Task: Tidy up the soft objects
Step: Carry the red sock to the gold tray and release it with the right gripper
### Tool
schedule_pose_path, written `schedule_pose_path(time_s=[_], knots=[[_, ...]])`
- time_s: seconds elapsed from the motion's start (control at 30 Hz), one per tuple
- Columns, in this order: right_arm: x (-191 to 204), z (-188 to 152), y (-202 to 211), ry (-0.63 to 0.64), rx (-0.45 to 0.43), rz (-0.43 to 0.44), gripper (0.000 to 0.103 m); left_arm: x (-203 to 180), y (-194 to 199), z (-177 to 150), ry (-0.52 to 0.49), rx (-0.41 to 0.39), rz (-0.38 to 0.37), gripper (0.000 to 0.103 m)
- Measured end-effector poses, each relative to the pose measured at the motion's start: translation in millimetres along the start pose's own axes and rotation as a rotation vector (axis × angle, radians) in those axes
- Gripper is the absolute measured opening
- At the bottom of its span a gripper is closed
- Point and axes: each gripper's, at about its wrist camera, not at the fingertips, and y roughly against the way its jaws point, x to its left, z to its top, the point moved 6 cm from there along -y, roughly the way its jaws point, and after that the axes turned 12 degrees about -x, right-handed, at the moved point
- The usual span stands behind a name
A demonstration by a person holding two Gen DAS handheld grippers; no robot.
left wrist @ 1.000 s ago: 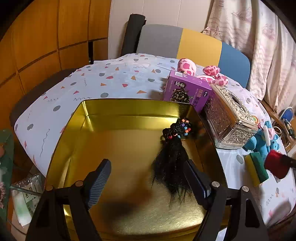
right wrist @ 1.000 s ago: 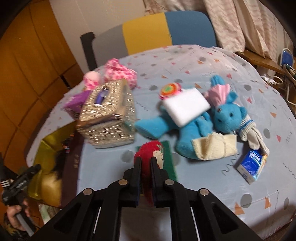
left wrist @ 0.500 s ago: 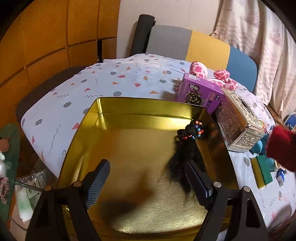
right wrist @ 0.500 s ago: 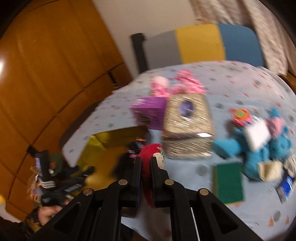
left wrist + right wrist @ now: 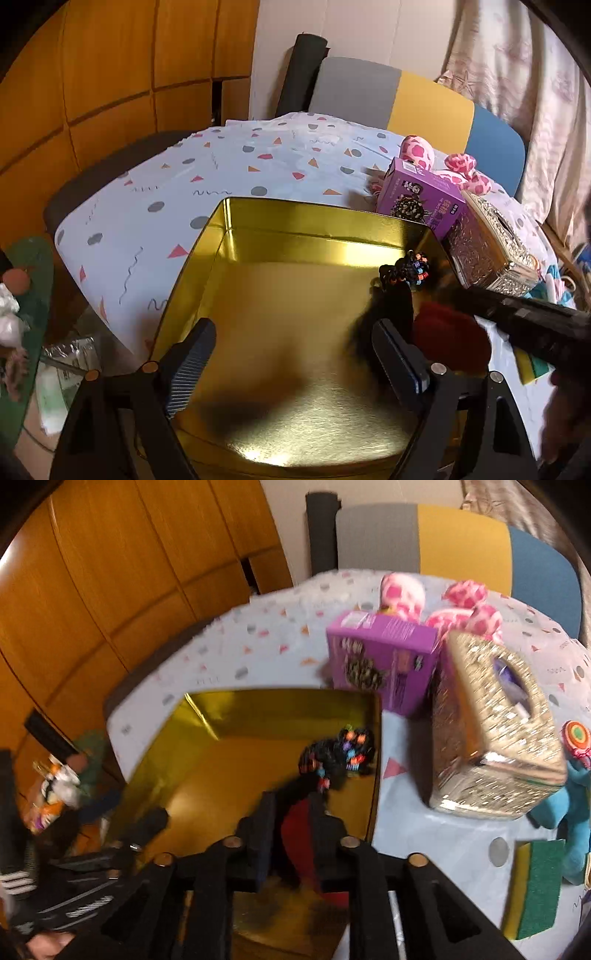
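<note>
Drop step: my right gripper (image 5: 291,812) fingers have just been opening, red plush ball (image 5: 299,834) loose between them over the gold tin (image 5: 295,225), beside the black wig (image 5: 391,310). Left gripper (image 5: 291,354) fingers wide apart, empty. Next I'd release fully, then fetch another soft toy.

- Left hand-held gripper (image 5: 291,354): fills the lower part of its own frame, angled downward. Its jaws stand wide apart and have just been opening further; nothing lies between them.
- Right hand-held gripper (image 5: 291,823): lower centre of its own frame, angled downward, blurred. Its jaws have just been opening a little, with a red toy (image 5: 299,834) in the narrow gap between them.
- In the left view the right gripper's black body enters from the right edge, beside the left gripper's right finger (image 5: 397,352).
</note>
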Motion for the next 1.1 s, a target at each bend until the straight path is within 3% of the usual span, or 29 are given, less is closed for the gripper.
schedule_pose_path(time_s=[0.03, 0.13, 0.37, 0.43, 0.67, 0.9, 1.0, 1.1], knots=[[1, -3, -1, 0.009, 0.005, -0.002, 0.033, 0, 1, 1, -0.007, -0.007, 0.006, 0.096], [6, -13, 3, 0.042, 0.009, -0.01, 0.041, 0, 3, 2, -0.02, -0.025, 0.021, 0.101], [7, -15, 32, 0.109, -0.065, -0.061, 0.048, -1, 5, 3, -0.035, -0.028, 0.035, 0.103], [4, -11, 36, 0.113, -0.083, -0.076, 0.058, -4, 7, 3, -0.044, -0.032, 0.037, 0.103], [-18, -10, 62, 0.103, -0.132, -0.146, 0.06, -15, 15, 4, -0.065, -0.043, 0.01, 0.103], [-66, -14, 88, 0.055, -0.145, -0.233, 0.061, -38, 24, 6, -0.108, -0.052, -0.036, 0.103], [-99, -15, 105, 0.01, -0.162, -0.292, 0.07, -52, 27, 7, -0.147, -0.062, -0.052, 0.103], [-129, -16, 121, -0.021, -0.175, -0.351, 0.071, -66, 30, 8, -0.193, -0.069, -0.068, 0.103]])
